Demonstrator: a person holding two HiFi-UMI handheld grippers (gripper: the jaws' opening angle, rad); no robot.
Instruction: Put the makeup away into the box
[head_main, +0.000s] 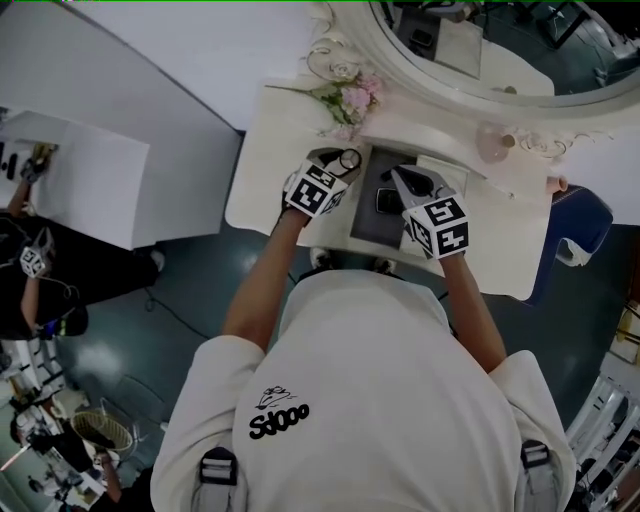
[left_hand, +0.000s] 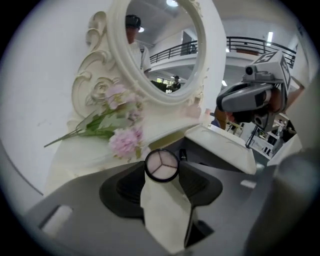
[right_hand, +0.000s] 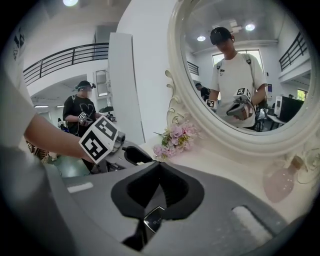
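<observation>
Head view: L gripper (head_main: 343, 164) w/ 1 compact (left_hand: 161, 165), R gripper (head_main: 397, 180), 1 box (head_main: 364, 228).

The compact (left_hand: 161, 165) is black-rimmed with three pale pink wedges, the flowers (left_hand: 122, 141) pink on green stems, the dresser (head_main: 260, 200) cream.

Head view: flat, dimmish indoor light, soft shadows, edges bowed. Both gripper views: strong fisheye, black corners. One ceiling lamp (right_hand: 70, 2) glares up-left of the right tongs (right_hand: 159, 170), more are reflected in the mirror (right_hand: 280, 90) beyond them. The wall (left_hand: 40, 75) left of the left tongs (left_hand: 162, 170) is nearly blown white. Tongs bodies blur near the lens; the gripped compact (left_hand: 161, 165) is sharp.
</observation>
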